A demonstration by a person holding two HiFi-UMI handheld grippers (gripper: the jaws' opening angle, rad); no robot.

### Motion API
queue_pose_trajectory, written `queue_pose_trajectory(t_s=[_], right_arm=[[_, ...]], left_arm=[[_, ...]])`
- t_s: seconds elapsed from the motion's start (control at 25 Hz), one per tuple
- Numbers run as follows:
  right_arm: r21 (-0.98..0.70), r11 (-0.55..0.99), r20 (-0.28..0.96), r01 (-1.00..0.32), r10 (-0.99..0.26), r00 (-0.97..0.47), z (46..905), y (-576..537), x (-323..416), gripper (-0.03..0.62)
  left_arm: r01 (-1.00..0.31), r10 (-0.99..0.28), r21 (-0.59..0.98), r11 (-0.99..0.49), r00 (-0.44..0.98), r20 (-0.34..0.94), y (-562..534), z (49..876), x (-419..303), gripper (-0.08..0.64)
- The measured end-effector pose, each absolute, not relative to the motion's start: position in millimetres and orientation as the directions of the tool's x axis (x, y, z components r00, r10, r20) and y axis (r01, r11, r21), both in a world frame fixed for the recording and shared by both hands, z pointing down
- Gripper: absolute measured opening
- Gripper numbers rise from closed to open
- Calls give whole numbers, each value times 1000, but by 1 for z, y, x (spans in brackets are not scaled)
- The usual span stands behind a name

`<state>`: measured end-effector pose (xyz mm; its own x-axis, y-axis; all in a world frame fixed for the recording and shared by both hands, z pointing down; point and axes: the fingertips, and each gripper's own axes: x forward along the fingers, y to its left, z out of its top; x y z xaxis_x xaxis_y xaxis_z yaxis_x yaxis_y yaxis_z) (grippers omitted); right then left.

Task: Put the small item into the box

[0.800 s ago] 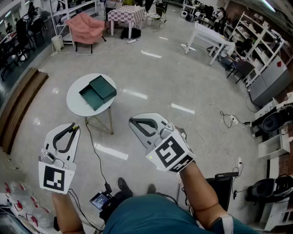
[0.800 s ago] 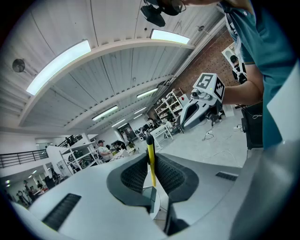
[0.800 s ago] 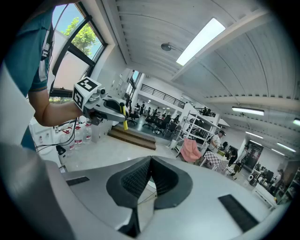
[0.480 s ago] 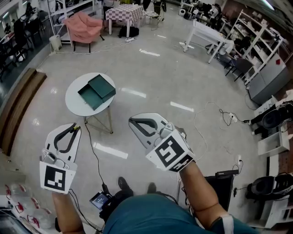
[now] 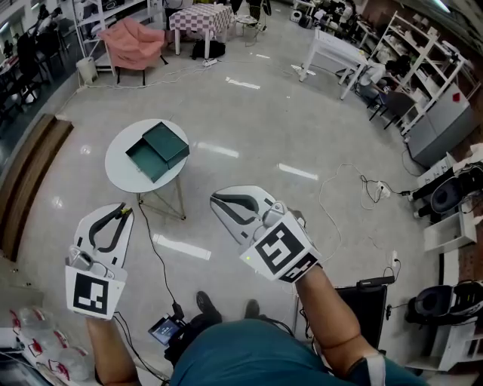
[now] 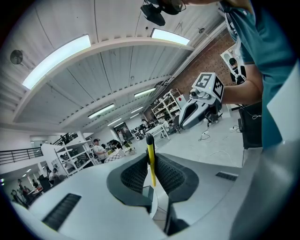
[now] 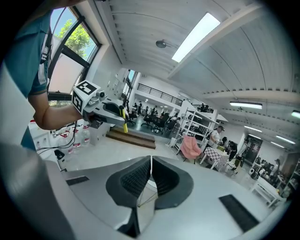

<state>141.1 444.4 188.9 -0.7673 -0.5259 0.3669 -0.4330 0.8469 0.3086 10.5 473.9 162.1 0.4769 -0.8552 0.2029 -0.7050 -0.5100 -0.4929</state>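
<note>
An open dark green box (image 5: 159, 151) sits on a small round white table (image 5: 115, 164) ahead and to the left in the head view. My left gripper (image 5: 118, 213) is held low, well short of the table. It is shut on a thin yellow stick with a black tip (image 6: 150, 161), which stands up between the pads. That stick also shows from the right gripper view as a yellow stick (image 7: 123, 115). My right gripper (image 5: 216, 200) hovers over the floor to the right of the table, its jaws shut with nothing between them (image 7: 151, 161).
The table stands on thin legs (image 5: 181, 203) on a shiny grey floor. A black cable (image 5: 155, 245) trails from it toward my feet. Farther off are a pink armchair (image 5: 136, 41), a checkered table (image 5: 200, 19), white shelving (image 5: 411, 68) and cables (image 5: 362, 188) at the right.
Both grippers keep their places and states. The table and room have slid slightly left in the head view.
</note>
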Motion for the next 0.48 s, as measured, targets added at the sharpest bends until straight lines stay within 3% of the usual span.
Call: queue_pose_trajectory(t_s=[0.48], right_arm=[[284, 826, 371, -486, -562, -739, 202, 395, 105, 40]], left_arm=[[-695, -835, -472, -543, 508, 212, 425, 180, -30, 60]])
